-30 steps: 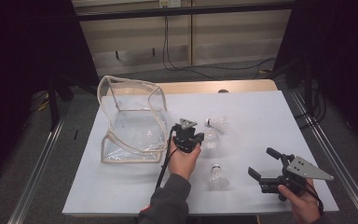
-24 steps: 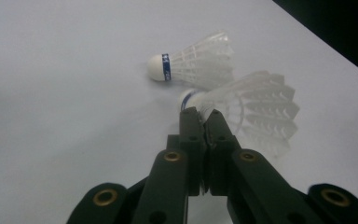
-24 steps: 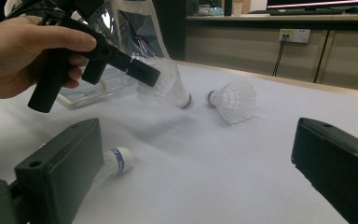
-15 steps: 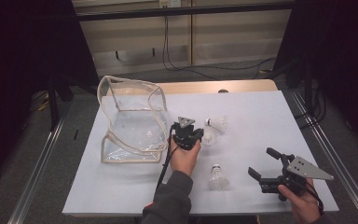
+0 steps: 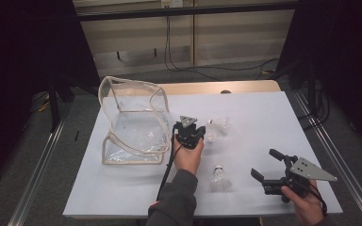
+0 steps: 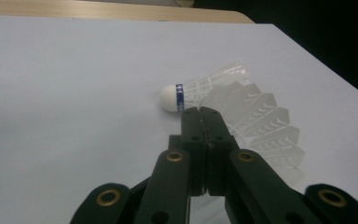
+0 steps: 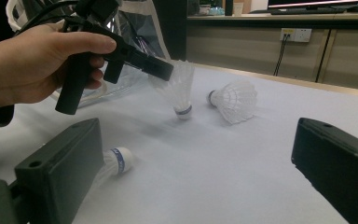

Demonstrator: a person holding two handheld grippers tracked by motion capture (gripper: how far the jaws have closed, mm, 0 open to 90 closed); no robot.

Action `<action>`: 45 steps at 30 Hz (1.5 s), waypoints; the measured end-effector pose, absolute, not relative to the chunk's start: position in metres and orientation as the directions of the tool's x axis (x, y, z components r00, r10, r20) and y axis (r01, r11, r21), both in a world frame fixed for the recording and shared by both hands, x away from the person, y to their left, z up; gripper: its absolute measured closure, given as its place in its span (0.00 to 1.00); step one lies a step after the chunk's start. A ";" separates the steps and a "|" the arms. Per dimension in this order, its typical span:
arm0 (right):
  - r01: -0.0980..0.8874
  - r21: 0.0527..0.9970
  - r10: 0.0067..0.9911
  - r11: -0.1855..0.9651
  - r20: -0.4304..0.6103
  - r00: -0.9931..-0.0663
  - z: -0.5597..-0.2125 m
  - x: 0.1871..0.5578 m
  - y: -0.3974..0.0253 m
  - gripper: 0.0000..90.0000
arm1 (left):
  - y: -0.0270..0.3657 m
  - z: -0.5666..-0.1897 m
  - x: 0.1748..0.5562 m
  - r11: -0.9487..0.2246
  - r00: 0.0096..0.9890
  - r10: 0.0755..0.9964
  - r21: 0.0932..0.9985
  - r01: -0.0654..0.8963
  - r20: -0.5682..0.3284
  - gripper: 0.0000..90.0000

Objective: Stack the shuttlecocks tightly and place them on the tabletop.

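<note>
The left gripper (image 5: 194, 136) has its jaws pinched tight on the feather skirt of a shuttlecock (image 7: 181, 91), which hangs cork-down, the cork on or just over the white table (image 5: 264, 113). A second shuttlecock (image 6: 200, 91) lies on its side just beyond, at about 1 o'clock. The right gripper (image 5: 268, 169), jaws spread wide and empty, hovers at 4 o'clock; a third shuttlecock (image 5: 219, 178) lies at its 9 o'clock.

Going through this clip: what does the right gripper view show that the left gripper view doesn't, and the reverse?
Right gripper view: a hand gripping the left gripper, the clear bag, and a third shuttlecock lying nearest. Left gripper view: its jaws pressed shut on the held shuttlecock, close up. Both: that shuttlecock, the lying shuttlecock beyond it, the white table.
</note>
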State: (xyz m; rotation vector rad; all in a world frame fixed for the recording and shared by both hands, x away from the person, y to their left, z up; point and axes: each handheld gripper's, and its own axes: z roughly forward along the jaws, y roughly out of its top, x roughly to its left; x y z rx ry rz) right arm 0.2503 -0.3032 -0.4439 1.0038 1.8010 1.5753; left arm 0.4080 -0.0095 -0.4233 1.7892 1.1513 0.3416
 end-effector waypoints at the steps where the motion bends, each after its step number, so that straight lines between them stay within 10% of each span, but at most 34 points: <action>1: 0.180 0.983 0.814 0.041 0.071 -0.577 -0.444 0.250 -0.303 0.02 | -0.009 -0.421 0.408 -0.105 0.513 0.823 0.823 0.559 -0.244 1.00; 45: 0.176 0.983 0.811 0.048 0.065 -0.582 -0.443 0.249 -0.303 0.02 | 0.004 -0.409 0.419 -0.176 0.392 0.916 0.797 0.578 -0.082 0.97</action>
